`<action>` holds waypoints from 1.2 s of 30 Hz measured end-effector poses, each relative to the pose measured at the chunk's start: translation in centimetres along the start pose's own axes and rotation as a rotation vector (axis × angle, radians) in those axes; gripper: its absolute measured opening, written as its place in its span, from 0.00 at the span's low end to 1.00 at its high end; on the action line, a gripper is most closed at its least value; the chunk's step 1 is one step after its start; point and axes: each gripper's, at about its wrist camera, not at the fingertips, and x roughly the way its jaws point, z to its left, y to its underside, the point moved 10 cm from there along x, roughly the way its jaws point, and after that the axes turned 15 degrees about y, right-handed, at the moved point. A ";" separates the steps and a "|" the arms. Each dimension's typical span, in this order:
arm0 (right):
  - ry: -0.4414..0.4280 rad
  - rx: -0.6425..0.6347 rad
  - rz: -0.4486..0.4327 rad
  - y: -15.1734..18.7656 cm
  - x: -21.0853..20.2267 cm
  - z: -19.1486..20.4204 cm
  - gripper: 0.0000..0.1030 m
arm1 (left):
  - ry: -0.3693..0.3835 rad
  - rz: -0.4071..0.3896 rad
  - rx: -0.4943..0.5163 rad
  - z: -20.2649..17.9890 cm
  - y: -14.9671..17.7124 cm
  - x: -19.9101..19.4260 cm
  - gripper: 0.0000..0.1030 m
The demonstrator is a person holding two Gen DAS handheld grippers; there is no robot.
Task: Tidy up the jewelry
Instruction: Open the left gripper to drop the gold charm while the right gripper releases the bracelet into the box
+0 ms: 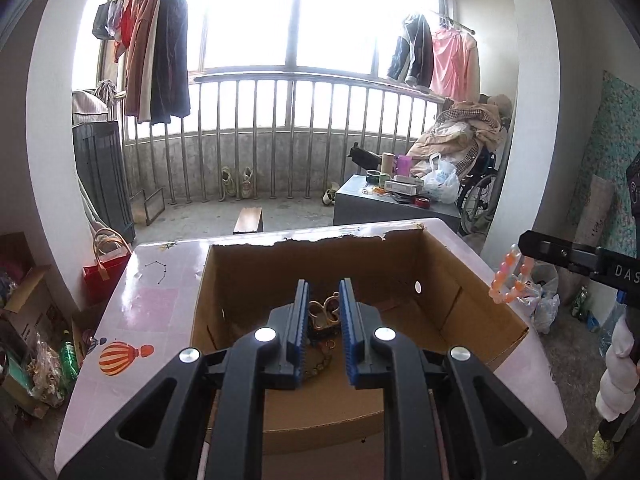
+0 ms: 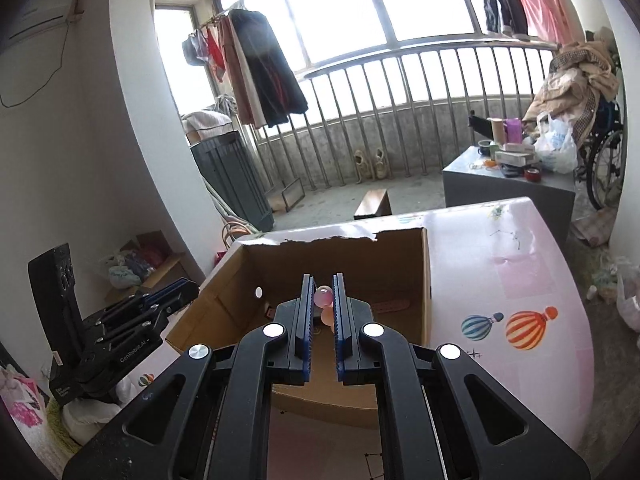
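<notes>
Jewelry: one gold ornament (image 1: 325, 312), one beaded bracelet (image 1: 509, 276), one cardboard box (image 1: 472, 280).

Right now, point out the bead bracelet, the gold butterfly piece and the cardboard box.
bead bracelet (image 1: 509, 278): left wrist view, on an orange bead of the hanging loop.
gold butterfly piece (image 1: 325, 312): left wrist view, on its looped wing between the pads.
cardboard box (image 2: 400, 258): right wrist view, on the inner far wall.
</notes>
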 end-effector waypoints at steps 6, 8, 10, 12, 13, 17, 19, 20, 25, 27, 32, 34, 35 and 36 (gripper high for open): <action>0.015 -0.002 0.132 2.5 3.8 0.7 0.07 | -0.008 0.063 -0.039 0.5 1.5 3.3 0.14; 0.025 -0.002 0.170 3.3 4.4 0.9 0.07 | -0.016 0.089 -0.052 0.8 2.2 4.3 0.14; 0.032 -0.008 0.193 4.0 5.0 0.9 0.07 | -0.023 0.106 -0.065 1.1 2.7 4.8 0.14; 0.037 -0.016 0.214 4.5 5.4 1.0 0.07 | -0.030 0.115 -0.075 1.3 3.0 5.3 0.14; 0.039 -0.020 0.221 4.7 5.5 1.0 0.07 | -0.035 0.121 -0.078 1.3 3.1 5.5 0.14; 0.052 -0.016 0.224 4.9 5.4 0.8 0.11 | -0.045 0.138 -0.087 1.5 3.6 5.9 0.15; 0.056 -0.010 0.222 4.8 5.3 0.6 0.13 | -0.048 0.149 -0.097 1.7 3.7 6.2 0.15; 0.057 -0.006 0.221 4.8 5.3 0.5 0.14 | -0.049 0.152 -0.103 1.8 3.9 6.3 0.15; 0.067 -0.002 0.210 4.6 5.1 0.2 0.19 | -0.050 0.159 -0.115 2.0 4.2 6.2 0.23; 0.076 -0.005 0.205 4.6 4.9 0.1 0.21 | -0.052 0.156 -0.113 2.0 4.1 6.1 0.25; 0.108 -0.010 0.178 4.5 4.1 0.0 0.37 | -0.058 0.145 -0.112 1.9 3.6 5.4 0.39; 0.128 -0.012 0.160 4.3 3.5 -0.1 0.45 | -0.058 0.138 -0.115 1.9 3.4 5.0 0.44; 0.143 -0.009 0.150 4.3 3.2 -0.2 0.53 | -0.059 0.133 -0.116 1.8 3.3 4.7 0.48; 0.151 -0.008 0.140 4.2 2.9 -0.3 0.56 | -0.061 0.130 -0.116 1.7 3.2 4.4 0.51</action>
